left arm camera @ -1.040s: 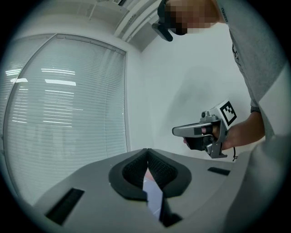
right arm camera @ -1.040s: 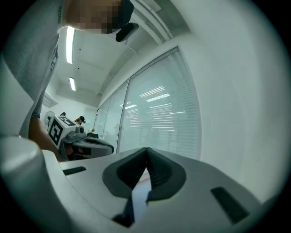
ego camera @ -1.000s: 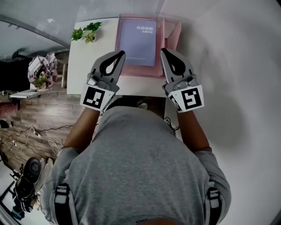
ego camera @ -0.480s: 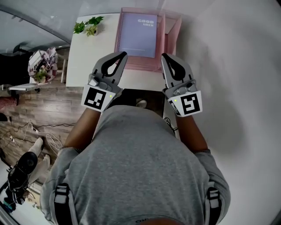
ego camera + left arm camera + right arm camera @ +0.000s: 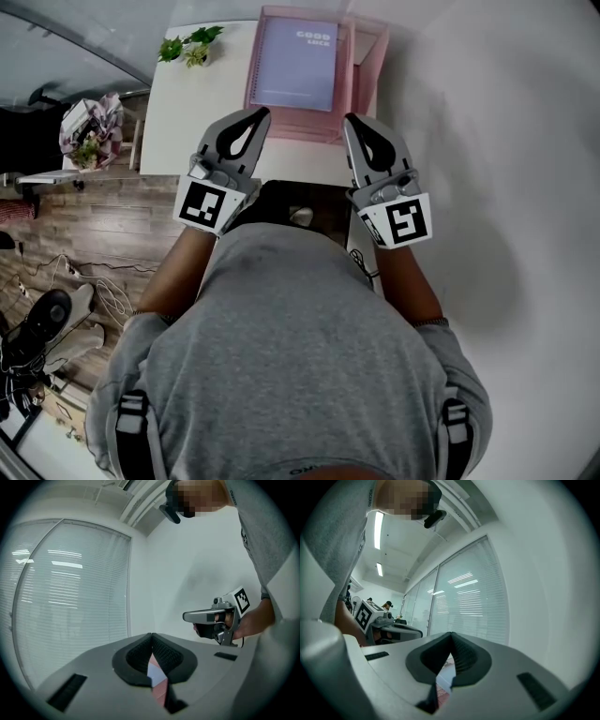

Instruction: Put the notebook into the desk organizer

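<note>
Notebook (image 5: 298,58) rests in the pink desk organizer (image 5: 364,56), apart from and beyond the left claw (image 5: 257,115) and right claw (image 5: 349,121), both closed and empty.

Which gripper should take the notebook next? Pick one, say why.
Right, probably. Both are shut, empty and similarly near, but the right gripper is by the notebook's free edge and the organizer's side slot; the left gripper faces the spiral.

The tips of the left gripper (image 5: 258,114) and right gripper (image 5: 350,120) overlap the near corners of the pink desk organizer (image 5: 364,56). The small print under the notebook (image 5: 298,66)'s title is too fine to read. In each gripper view the gripper's own grey body hides the table (image 5: 187,122). Only a blurred sliver of notebook and pink shows below the closed tips.
</note>
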Demonstrator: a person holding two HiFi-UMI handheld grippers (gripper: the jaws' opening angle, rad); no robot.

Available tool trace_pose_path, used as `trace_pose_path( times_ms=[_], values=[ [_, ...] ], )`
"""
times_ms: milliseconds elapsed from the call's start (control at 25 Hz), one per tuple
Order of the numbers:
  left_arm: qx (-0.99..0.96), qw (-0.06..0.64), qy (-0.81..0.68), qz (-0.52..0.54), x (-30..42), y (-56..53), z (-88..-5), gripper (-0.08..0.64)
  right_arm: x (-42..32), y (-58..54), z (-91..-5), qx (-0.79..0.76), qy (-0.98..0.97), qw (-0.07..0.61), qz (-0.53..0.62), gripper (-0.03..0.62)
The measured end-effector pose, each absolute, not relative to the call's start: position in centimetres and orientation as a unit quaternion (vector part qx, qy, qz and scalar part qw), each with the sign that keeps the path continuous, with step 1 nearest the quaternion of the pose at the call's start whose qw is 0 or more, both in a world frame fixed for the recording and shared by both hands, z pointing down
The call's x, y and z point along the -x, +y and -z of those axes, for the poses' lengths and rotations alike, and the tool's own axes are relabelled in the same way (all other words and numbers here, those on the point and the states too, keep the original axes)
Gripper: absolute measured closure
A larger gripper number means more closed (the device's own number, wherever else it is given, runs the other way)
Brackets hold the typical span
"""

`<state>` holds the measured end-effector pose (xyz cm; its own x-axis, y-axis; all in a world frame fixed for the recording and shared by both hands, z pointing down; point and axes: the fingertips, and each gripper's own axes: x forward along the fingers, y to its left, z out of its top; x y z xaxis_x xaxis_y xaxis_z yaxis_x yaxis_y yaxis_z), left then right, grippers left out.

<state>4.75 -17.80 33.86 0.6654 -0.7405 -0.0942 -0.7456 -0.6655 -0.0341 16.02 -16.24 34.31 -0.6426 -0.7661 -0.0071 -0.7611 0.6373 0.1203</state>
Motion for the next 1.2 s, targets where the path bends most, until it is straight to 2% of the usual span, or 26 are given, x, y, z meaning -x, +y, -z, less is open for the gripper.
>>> trace_pose_path(
  times_ms=[1200],
  values=[
    [0.910, 0.040, 0.411, -0.029, -4.8, -15.8, -33.9, 0.540, -16.1, -14.5, -34.6, -0.404, -0.913, 0.024, 0.050, 0.586]
  ],
)
